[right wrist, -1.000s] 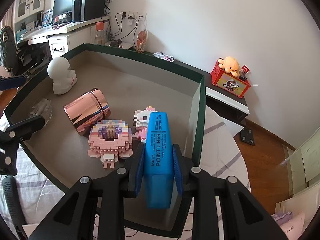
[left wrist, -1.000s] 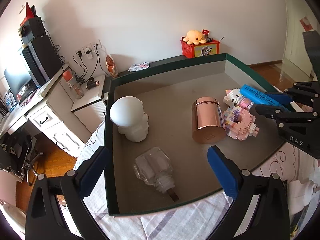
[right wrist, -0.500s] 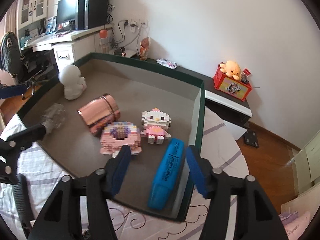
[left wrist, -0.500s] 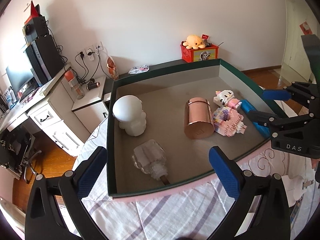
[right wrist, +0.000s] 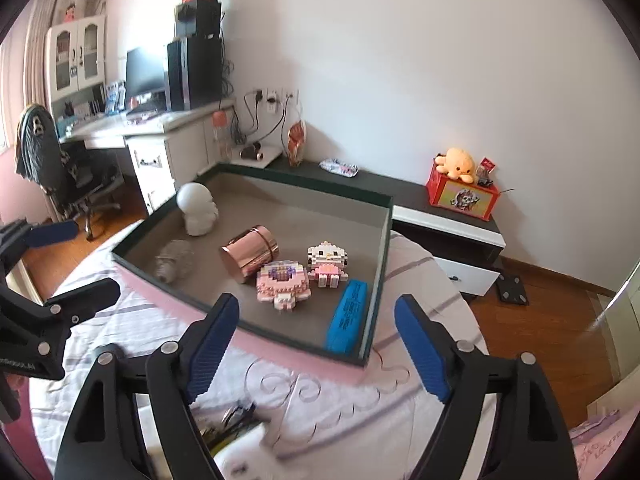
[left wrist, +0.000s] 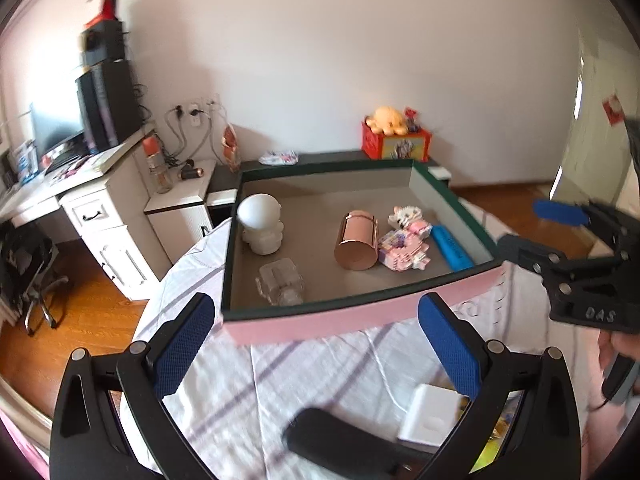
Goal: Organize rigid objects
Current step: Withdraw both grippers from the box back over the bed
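Nearest, low in the left wrist view: a blurred black object and a white rectangular case, both partly behind the left gripper, its jaws spread wide and empty. The right gripper has just been opening; nothing lies between its blue pads. Both hang over the striped white bedsheet, short of the shallow green-rimmed tray. In the tray, near corner, the blue highlighter marker lies beside the wall. Further in: pink brick-built block toy, white-and-pink brick cat figure, rose-gold metal canister on its side, clear glass bottle smeared by blur, white astronaut figurine
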